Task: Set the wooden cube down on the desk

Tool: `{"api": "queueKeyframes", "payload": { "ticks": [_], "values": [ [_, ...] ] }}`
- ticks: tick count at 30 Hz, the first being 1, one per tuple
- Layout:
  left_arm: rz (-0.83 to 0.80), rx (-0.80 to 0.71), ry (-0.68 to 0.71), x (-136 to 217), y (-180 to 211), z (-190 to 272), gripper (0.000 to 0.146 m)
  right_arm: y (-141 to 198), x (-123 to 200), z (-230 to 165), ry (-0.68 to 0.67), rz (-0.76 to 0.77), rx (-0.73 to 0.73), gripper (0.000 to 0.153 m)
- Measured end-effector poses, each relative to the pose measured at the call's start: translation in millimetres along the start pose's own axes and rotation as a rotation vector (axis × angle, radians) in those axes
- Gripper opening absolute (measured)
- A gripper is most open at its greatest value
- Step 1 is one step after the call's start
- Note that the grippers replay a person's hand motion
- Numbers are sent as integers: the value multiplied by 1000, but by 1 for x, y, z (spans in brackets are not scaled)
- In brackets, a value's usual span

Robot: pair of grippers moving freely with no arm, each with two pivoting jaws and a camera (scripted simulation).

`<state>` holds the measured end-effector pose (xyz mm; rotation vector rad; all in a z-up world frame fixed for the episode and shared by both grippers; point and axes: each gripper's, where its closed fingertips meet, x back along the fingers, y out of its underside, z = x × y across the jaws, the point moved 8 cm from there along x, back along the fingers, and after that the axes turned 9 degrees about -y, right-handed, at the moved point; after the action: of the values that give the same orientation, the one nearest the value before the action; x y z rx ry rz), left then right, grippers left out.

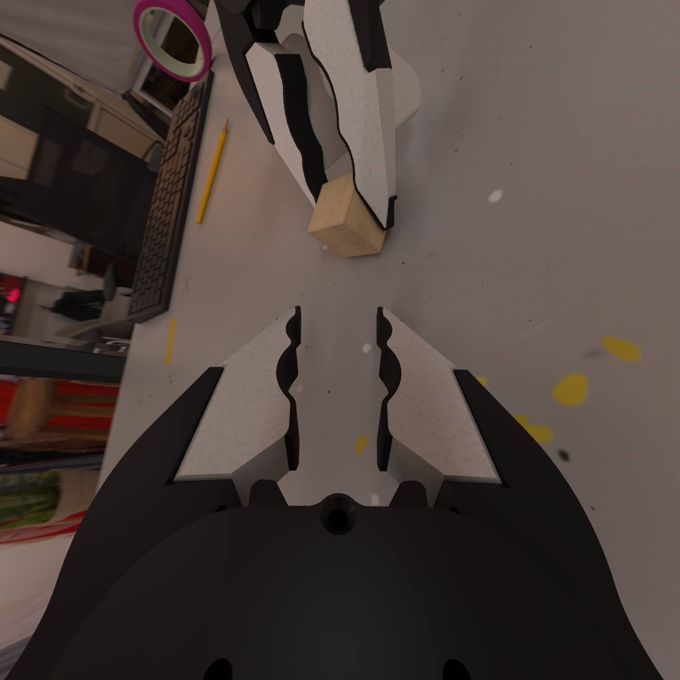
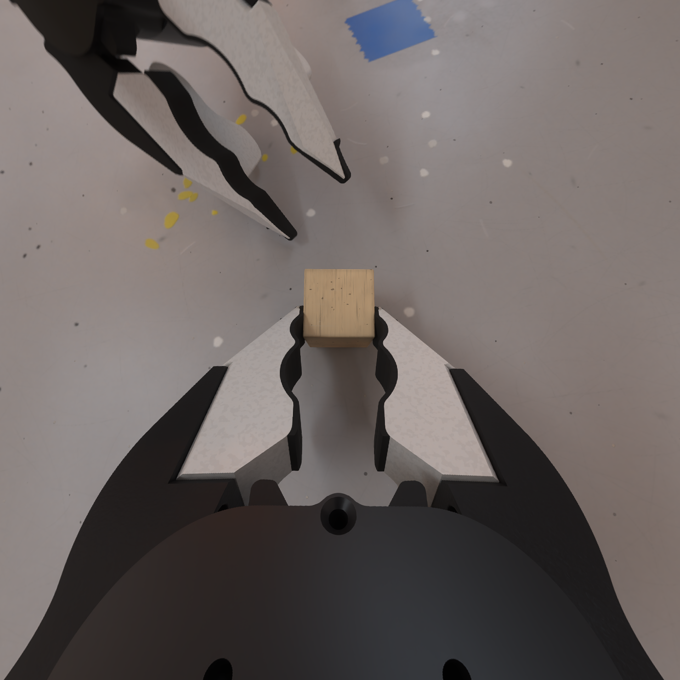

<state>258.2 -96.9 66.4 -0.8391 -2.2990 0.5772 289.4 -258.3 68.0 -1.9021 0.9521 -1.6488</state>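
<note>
Wooden cube [image 2: 338,307] sits centre frame in my right wrist view, clamped between the fingertips of the right tool [image 2: 338,320]. I cannot tell whether it touches the grey, paint-flecked bench [image 2: 515,294]. Blue tape patch [image 2: 390,29] lies at upper right. In my left view, the left tool [image 1: 338,312] gapes part-open, empty, below the cube. Keyboard [image 1: 165,206], pencil [image 1: 213,171] and pink tape roll [image 1: 171,38] occupy the upper left.

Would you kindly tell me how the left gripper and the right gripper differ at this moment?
The right gripper grips the wooden cube between its fingertips; the left gripper holds nothing. The right gripper's jaws press the cube's sides; the left's stand apart over the bare desk. Both share white fingers with black pads.
</note>
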Motion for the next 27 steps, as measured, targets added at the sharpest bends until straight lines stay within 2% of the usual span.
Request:
{"api": "queueKeyframes", "payload": {
  "ticks": [6, 15, 23, 27],
  "values": [
    [-12, -141, -121, -6, -4, 4, 37, -1, 0, 2, 10, 43, -36, 36],
    [38, -206, -199, -1, -8, 3, 25, -13, 5, 0, 7, 84, -72, 36],
    [61, -219, -157, 2, -10, 3, 17, -23, 9, -4, 3, 42, -63, 36],
    [57, -190, -115, 4, -9, 1, 23, -24, 8, -5, 2, 22, -57, 36]
  ]
}}
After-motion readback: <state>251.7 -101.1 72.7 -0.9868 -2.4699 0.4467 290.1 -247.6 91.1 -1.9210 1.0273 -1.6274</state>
